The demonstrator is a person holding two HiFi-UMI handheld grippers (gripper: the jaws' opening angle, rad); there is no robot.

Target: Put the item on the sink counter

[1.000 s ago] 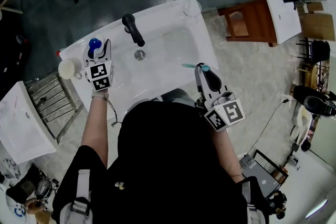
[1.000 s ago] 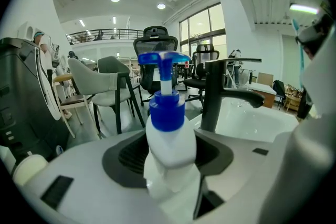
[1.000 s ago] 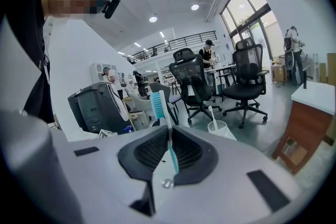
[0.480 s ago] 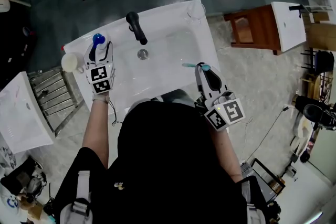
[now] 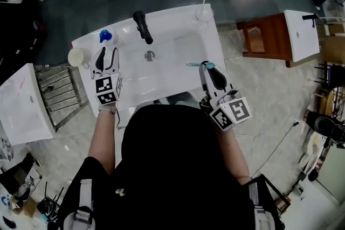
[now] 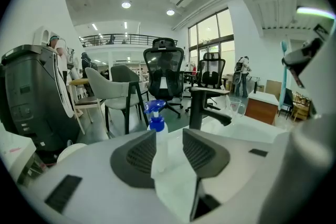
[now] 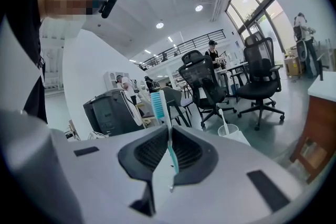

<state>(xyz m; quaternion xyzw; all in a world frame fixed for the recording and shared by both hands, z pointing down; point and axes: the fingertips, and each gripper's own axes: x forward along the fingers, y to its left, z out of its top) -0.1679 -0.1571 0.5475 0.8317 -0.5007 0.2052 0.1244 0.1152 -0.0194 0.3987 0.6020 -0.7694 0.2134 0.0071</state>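
Note:
A clear spray bottle with a blue head [image 5: 105, 36] stands upright on the white sink counter [image 5: 178, 14], at its back left corner. My left gripper [image 5: 104, 55] hangs just in front of it, apart from it. In the left gripper view the spray bottle [image 6: 156, 119] shows beyond the gap of the left gripper [image 6: 169, 136], whose jaws are open, have just been closing, and have nothing between them. My right gripper [image 5: 207, 67] is at the basin's right edge, shut on a teal toothbrush [image 5: 193, 65]. The toothbrush [image 7: 159, 105] stands upright between the pads of the right gripper [image 7: 169, 139].
A black faucet [image 5: 143, 27] rises behind the drain [image 5: 150, 55]. A white cup [image 5: 76, 56] sits at the counter's left end, and a glass with a toothbrush [image 5: 203, 13] at the back right corner. A metal rack [image 5: 59, 94] stands to the left, a wooden stool [image 5: 264, 35] to the right.
The left gripper has pulled back toward me and risen, leaving the spray bottle standing on the counter where its jaws were around it. The right gripper keeps still with the toothbrush.

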